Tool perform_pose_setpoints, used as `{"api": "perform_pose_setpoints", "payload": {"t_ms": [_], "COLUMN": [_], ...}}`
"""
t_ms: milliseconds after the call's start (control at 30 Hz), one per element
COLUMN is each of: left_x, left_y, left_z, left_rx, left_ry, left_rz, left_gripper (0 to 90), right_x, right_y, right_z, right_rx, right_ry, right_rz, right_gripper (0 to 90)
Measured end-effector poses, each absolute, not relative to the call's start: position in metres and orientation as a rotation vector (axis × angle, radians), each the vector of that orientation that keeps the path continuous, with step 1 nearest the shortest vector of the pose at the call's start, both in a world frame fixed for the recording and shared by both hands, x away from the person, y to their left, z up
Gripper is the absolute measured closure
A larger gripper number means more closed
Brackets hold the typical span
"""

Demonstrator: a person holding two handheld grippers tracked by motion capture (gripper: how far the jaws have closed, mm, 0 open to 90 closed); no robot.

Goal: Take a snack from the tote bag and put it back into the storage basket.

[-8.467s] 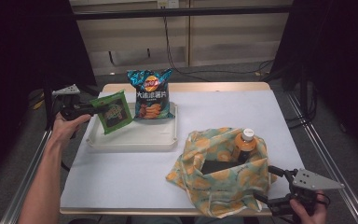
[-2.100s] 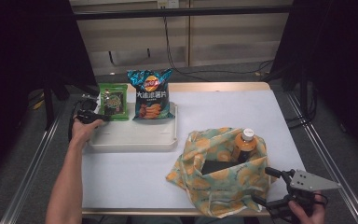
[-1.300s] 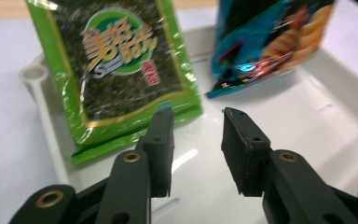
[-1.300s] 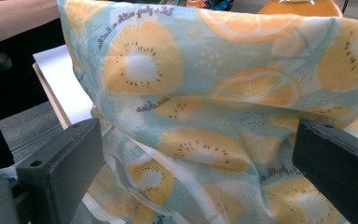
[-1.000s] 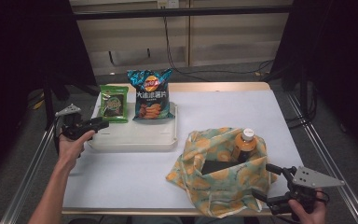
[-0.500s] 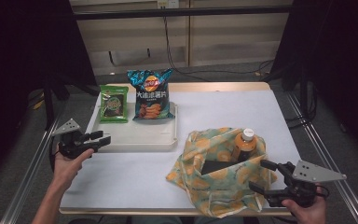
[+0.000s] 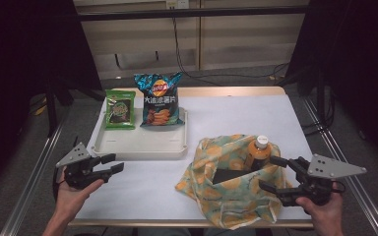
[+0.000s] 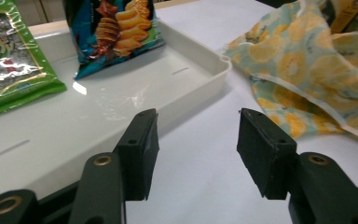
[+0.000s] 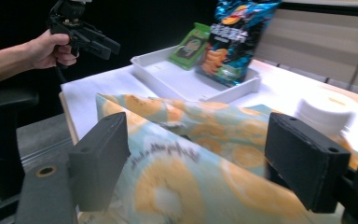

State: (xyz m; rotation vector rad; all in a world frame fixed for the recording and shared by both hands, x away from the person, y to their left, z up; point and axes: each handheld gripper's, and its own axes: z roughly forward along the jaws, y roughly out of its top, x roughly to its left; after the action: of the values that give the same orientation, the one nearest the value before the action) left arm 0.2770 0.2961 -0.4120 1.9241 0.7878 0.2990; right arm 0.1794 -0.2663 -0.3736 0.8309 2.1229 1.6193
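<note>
The left hand-held gripper (image 7: pixel 109 164) sits low at the left edge of the worktop (image 7: pixel 236 118), just in front of the white tray (image 7: pixel 138 147). Its two black jaws are wide apart and hold nothing. In the left gripper view, the left hand-held gripper (image 8: pixel 193 149) points over the bare white worktop (image 8: pixel 200 177), with the near wall of the tray (image 8: pixel 98 116) just behind it. Two snack bags stand at the back of the tray. The small green bag (image 7: pixel 118 109) is on the left. The big blue chip bag (image 7: pixel 159 100) is right beside it. The right hand-held gripper (image 7: pixel 271 173) is at the front right of the worktop. Its jaws are wide apart too, one on each side of the edge of the cloth bag (image 7: pixel 226 189). I cannot tell if they touch the cloth. The cloth bag is pale green with orange fruit on it, and it lies open and floppy. An orange bottle (image 7: pixel 259 153) with a white cap stands up inside the cloth bag, near its right side. In the right gripper view, the right hand-held gripper (image 9: pixel 193 158) has the cloth bag (image 9: pixel 186 186) between its jaws, and the bottle's white cap (image 9: pixel 324 112) shows close behind.
</note>
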Motion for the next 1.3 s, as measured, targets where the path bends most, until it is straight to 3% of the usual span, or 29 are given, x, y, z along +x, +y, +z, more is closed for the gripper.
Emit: {"api": "perform_pose_setpoints", "payload": {"t_ms": [267, 300, 500, 800, 1033, 1300], "left_x": [0.242, 0.236, 0.225, 0.229, 0.245, 0.271], "left_y": [0.299, 0.298, 0.268, 0.218, 0.177, 0.130], "left_z": [-0.418, -0.419, -0.423, -0.428, -0.430, -0.439], "left_rx": [1.882, 1.893, 1.925, 1.978, 1.963, 1.978], "left_ry": [0.802, 0.808, 0.710, 0.595, 0.492, 0.408], "left_rz": [0.302, 0.348, 0.286, 0.175, 0.065, -0.045], "left_gripper": [42.0, 42.0, 43.5, 49.1, 50.6, 50.4], "right_x": [0.195, 0.196, 0.192, 0.176, 0.175, 0.180], "right_y": [-0.241, -0.240, -0.230, -0.229, -0.223, -0.218], "right_z": [-0.385, -0.387, -0.406, -0.431, -0.441, -0.445], "right_rx": [0.787, 0.788, 0.752, 0.765, 0.747, 0.733], "right_ry": [2.270, 2.281, 2.417, 2.520, 2.574, 2.595], "right_rz": [1.571, 1.569, 1.544, 1.498, 1.469, 1.466], "right_gripper": [20.2, 20.5, 47.7, 72.3, 81.4, 82.6]}}
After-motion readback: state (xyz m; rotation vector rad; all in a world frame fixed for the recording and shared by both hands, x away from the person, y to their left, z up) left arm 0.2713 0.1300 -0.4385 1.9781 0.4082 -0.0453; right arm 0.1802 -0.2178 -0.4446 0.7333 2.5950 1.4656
